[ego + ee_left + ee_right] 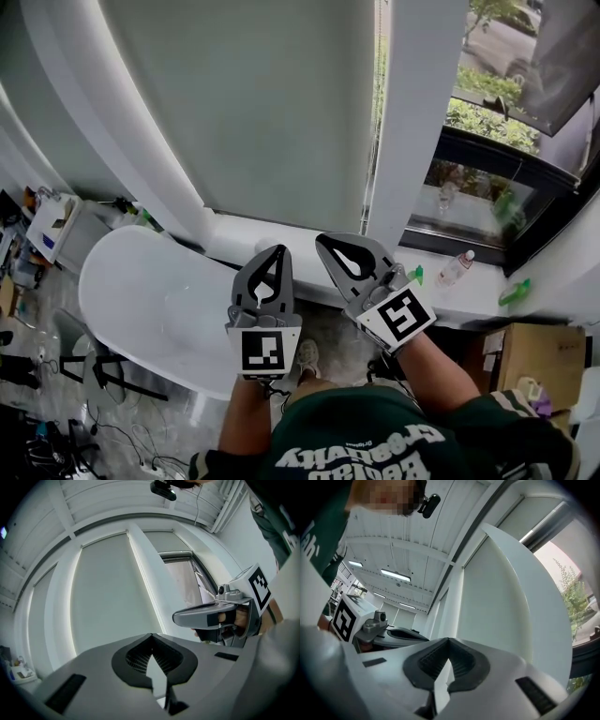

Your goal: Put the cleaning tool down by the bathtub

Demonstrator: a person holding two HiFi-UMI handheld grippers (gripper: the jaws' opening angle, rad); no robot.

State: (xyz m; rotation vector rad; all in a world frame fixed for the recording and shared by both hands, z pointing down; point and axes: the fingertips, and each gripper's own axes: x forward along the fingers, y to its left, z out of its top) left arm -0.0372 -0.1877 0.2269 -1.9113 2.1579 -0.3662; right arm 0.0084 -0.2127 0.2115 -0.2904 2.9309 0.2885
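The white oval bathtub (98,281) lies below and to the left of both grippers in the head view. My left gripper (278,249) is raised over the tub's right end, its jaws closed tip to tip with nothing between them (151,634). Just to its right my right gripper (320,238) is raised too, shut and empty (448,639). Each gripper shows in the other's view: the right gripper (215,616) and the left gripper (393,634). Both point up at the blind and ceiling. No cleaning tool is in either gripper, and I cannot pick one out.
A grey roller blind (253,103) and a white column (412,122) stand ahead. On the window ledge are a plastic bottle (455,269) and a green item (515,292). A cardboard box (534,361) sits at the right, a cluttered cart (52,220) at the left, cables (122,436) on the floor.
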